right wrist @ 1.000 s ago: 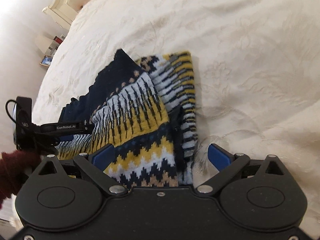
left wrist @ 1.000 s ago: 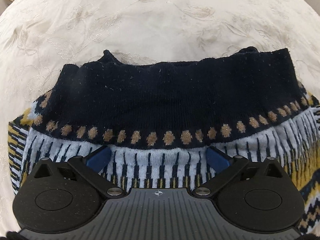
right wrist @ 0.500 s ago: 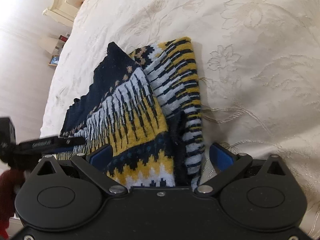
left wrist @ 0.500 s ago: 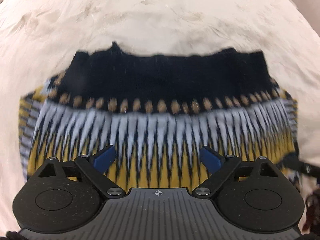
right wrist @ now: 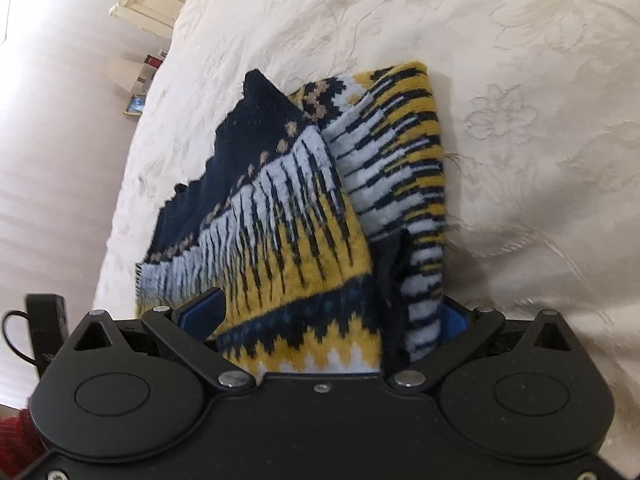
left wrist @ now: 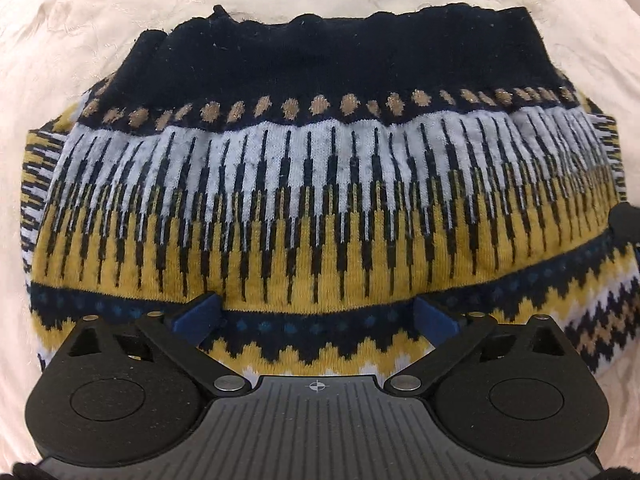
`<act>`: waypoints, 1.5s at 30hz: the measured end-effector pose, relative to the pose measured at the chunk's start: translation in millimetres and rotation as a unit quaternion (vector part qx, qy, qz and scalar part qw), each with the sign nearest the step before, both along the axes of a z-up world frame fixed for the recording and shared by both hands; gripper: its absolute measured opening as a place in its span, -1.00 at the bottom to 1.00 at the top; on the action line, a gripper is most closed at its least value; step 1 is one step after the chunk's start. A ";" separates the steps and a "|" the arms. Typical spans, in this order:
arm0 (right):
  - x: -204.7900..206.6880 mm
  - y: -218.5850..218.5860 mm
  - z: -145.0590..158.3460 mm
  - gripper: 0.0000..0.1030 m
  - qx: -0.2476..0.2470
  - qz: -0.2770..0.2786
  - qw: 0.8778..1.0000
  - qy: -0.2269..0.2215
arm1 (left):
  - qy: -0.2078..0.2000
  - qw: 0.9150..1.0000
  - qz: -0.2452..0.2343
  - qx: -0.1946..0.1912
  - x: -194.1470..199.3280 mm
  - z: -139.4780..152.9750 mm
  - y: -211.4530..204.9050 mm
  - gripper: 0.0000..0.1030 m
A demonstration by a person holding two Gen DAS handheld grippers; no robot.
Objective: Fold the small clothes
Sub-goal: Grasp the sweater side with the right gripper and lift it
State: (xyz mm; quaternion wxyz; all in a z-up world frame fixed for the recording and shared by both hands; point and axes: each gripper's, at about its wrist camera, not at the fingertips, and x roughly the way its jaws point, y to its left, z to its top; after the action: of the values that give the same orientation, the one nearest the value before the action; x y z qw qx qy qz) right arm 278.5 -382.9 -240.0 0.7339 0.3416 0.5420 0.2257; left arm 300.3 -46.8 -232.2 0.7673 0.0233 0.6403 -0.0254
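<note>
While the folded sweater [left wrist: 320,208] lies on the bedspread [left wrist: 80,40] w/ long axis crosswise under the left gripper [left wrist: 318,320], jaws opening wide, the right gripper [right wrist: 332,316], also spread, straddles its near end.

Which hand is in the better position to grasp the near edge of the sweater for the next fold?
Probably the right. The right gripper already has the sweater's near corner between its open fingers. The left gripper hangs over the middle of the sweater, its fingers opening, with no edge between them.
</note>
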 end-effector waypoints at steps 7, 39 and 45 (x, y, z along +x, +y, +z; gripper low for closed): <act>9.7 -1.2 -8.8 1.00 0.041 -0.015 0.999 0.000 | -0.016 1.000 0.004 0.002 -9.2 4.2 -0.8 1.00; 12.5 110.1 114.0 -0.39 -0.117 0.046 0.990 -0.060 | -0.051 0.993 0.100 -0.029 -105.4 86.5 136.1 0.68; 9.7 172.7 134.3 -0.39 -0.129 0.082 0.985 -0.078 | -0.048 0.990 0.127 -0.039 -120.9 94.6 176.3 0.68</act>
State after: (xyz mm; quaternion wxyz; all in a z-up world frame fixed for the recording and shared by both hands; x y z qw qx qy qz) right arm 288.1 -210.2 -105.7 0.7910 0.1797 0.5338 0.2389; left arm 179.4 129.5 -137.5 0.7943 -0.0874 0.5993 0.0484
